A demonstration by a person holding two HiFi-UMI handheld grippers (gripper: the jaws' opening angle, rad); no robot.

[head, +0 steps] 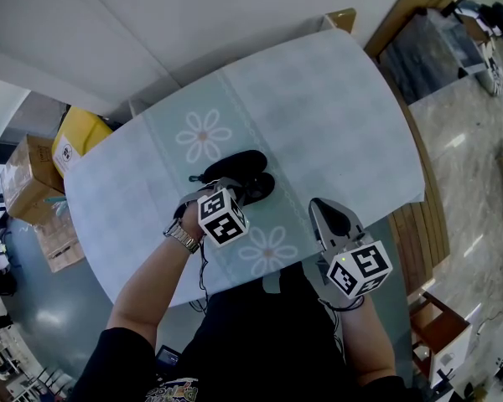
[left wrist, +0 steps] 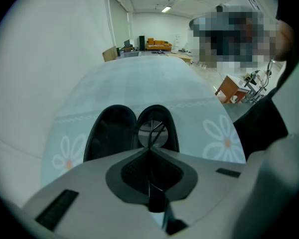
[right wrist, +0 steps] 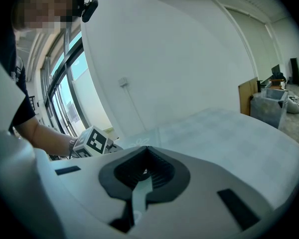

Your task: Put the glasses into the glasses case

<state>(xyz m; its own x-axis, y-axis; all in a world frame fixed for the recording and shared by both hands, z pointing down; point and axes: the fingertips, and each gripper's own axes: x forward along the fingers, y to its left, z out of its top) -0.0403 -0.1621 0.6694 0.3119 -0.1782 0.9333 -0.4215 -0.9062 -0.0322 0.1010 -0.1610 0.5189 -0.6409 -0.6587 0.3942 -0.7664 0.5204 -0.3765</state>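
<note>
Head view shows a pale blue worktop (head: 335, 115) printed with daisies. An open black glasses case (head: 243, 167) lies near its middle. The left gripper (head: 233, 189) reaches over the near edge of the case, and its marker cube faces the camera. There is a metal watch (head: 183, 237) on the wrist behind it.

In the left gripper view the jaws of the left gripper (left wrist: 149, 151) are pinched together on a thin dark arm of the glasses (left wrist: 152, 132). One round lens sits just beyond the tips, inside the outline of the right-hand half of the glasses case (left wrist: 109, 133). The other half is bare. Whether the lens touches the lining cannot be told.

The right gripper (head: 317, 206) is well apart from the case, by the near right part of the worktop. In its own view the jaws of the right gripper (right wrist: 147, 151) are closed together with nothing between them.

Cardboard boxes (head: 29, 174) and a yellow box (head: 80, 136) stand on the floor beyond the left end.
</note>
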